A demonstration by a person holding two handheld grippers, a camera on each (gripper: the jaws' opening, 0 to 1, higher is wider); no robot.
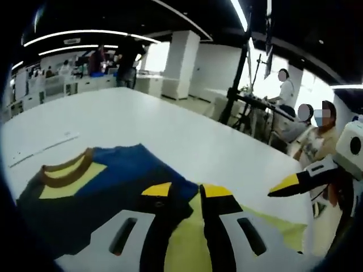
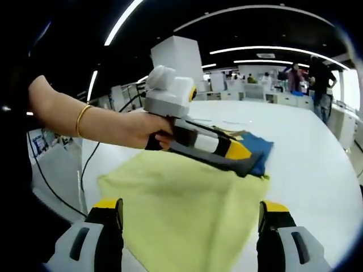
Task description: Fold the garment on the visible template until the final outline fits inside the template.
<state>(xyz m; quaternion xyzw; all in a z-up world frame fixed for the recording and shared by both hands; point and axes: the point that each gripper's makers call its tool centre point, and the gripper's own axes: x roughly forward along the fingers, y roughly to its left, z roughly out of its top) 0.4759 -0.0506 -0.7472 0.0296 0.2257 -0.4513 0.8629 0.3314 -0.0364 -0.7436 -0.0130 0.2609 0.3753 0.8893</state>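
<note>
The garment (image 1: 96,187), lying near the tabletop (image 1: 170,136) edge, is pinched by the narrow left gripper (image 1: 181,190) for folding, while the right gripper (image 2: 190,212) is kept wide, holding nothing.

Shirt (image 1: 125,170): navy w/ brown collar, pale yellow neck patch. Cloth (image 2: 181,204) pale yellow. Table (image 1: 170,130) white. Grippers (image 1: 181,195) grey/black, yellow tips.

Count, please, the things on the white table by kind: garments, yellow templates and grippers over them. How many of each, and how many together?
Garment (blue, brown collar): 1
Yellow template sheet: 1
Grippers: 2, the left gripper and the right gripper
White table: 1
Total: 5
</note>
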